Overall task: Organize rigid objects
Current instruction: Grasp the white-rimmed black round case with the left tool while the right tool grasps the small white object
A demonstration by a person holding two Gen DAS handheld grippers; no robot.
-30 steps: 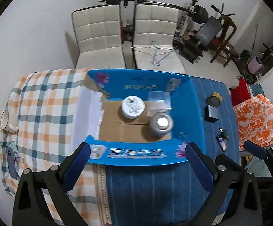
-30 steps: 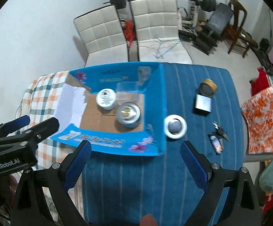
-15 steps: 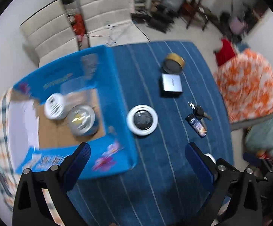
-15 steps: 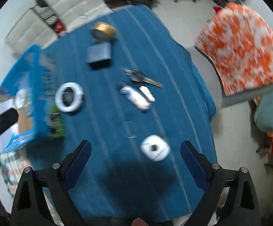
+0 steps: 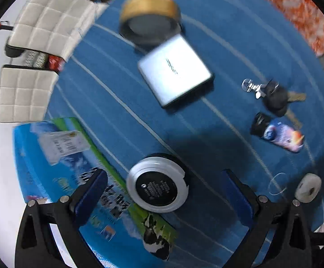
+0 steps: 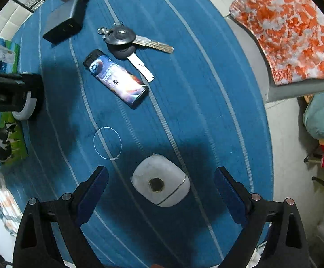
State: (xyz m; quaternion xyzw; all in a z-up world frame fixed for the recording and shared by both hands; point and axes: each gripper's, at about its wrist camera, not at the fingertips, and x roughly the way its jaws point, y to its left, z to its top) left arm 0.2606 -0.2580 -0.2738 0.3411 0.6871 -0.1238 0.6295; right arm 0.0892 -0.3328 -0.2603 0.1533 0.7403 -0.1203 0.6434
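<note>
The round tin (image 5: 157, 186) with the black label sits between the spread fingers of the left claw (image 5: 162, 189), on the blue cloth (image 5: 121, 93) hard against the box wall (image 5: 56, 172) to the claw's left; neither pad touches it. The white oval case (image 6: 160, 182) lies likewise between the wide-open fingers of the right claw (image 6: 160, 185), a little forward of the pads and apart from both.

Each claw appears lined up for a pick. To do it well, I would lower each one until the pads flank the widest part of the object, then close squarely across the middle; the tin's smooth rim and the case's rounded sides could slip out of an off-centre pinch. The left pad hangs over the box edge and risks catching it.

Ahead of the right claw lie a thin wire ring (image 6: 107, 143), a lighter (image 6: 117, 79) and keys (image 6: 128, 41). Farther ahead of the left are a silver box (image 5: 175, 72) and a gold-rimmed tin (image 5: 150, 15).
</note>
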